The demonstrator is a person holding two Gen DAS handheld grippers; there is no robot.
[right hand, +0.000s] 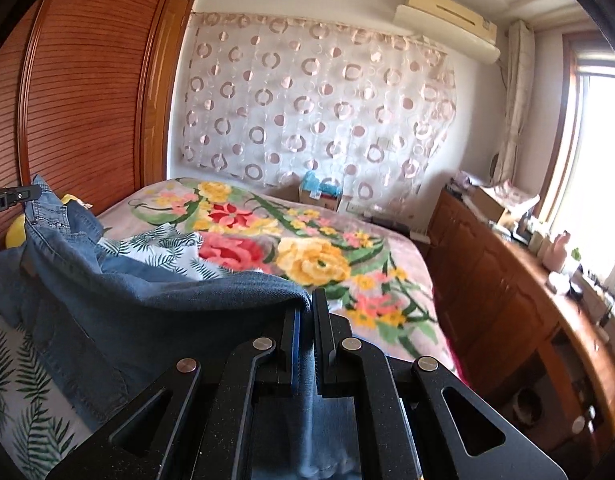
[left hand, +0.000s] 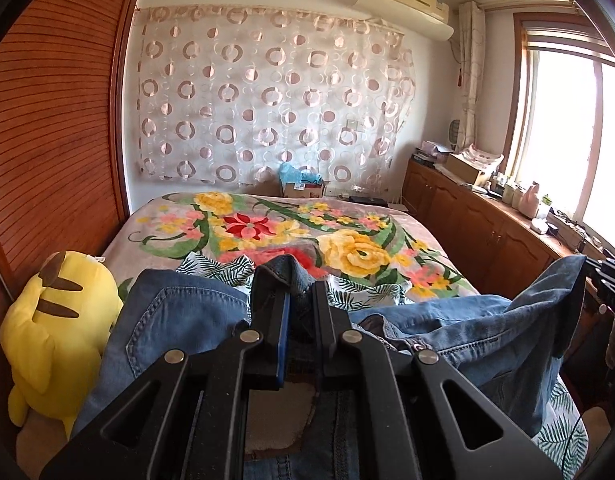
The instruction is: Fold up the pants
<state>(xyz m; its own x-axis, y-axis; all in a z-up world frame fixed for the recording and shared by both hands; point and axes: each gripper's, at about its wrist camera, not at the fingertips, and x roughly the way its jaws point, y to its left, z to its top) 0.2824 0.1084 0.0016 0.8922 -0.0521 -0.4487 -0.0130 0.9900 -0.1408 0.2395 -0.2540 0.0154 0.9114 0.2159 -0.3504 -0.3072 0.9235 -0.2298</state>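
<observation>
Blue denim jeans (left hand: 179, 320) hang stretched above a flower-patterned bed blanket (left hand: 267, 232), the left gripper (left hand: 301, 300) clamped tight on one bunched edge and the right gripper (right hand: 307, 320) pinched closed on another.

Far half of the bed (left hand: 267, 216) is open: just flat floral blanket (right hand: 307, 248), nothing standing on it. Left side is tight, with a yellow plush toy (left hand: 55, 332) against the slatted wooden wardrobe (left hand: 59, 120). Right edge is bounded by a low wooden cabinet (right hand: 503, 280) with a cluttered top, and a cardboard box (left hand: 303, 188) sits past the far edge under the curtain (left hand: 267, 92).
</observation>
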